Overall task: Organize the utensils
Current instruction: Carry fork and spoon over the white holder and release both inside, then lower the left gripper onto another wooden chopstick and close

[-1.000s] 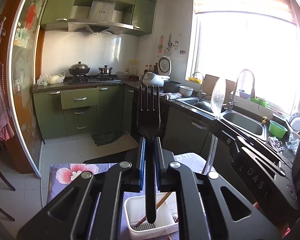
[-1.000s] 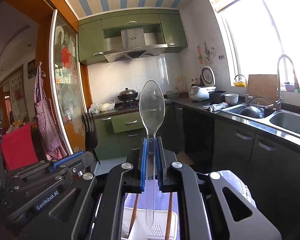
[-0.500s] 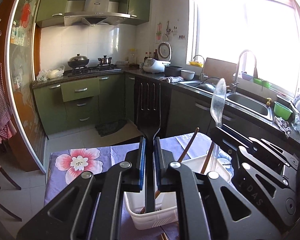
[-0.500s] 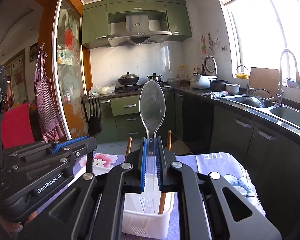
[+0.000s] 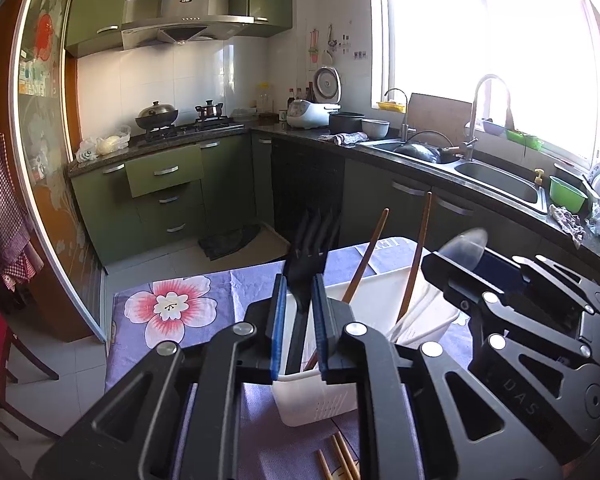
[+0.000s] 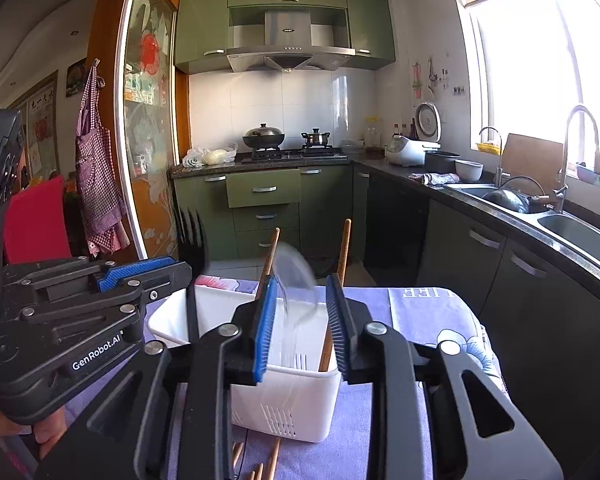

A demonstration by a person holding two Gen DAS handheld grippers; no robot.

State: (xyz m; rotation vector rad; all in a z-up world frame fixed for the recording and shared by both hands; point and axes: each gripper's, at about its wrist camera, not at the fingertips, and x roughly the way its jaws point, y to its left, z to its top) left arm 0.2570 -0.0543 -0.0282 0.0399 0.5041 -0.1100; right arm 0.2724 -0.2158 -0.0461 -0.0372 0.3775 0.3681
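now dropping step: right hand-held gripper [image 6: 302, 320] spread apart, clear spoon [image 6: 296, 280] tipping into white caddy [image 6: 288, 404]; left hand-held gripper [image 5: 300, 320] slightly parted around black fork [image 5: 306, 256] at 12 o'clock, next withdraw upward.

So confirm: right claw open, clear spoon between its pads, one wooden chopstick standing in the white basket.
Wrong count: two wooden chopsticks stand in the white basket, per the right wrist view. Right claw open, clear spoon between its pads: correct.
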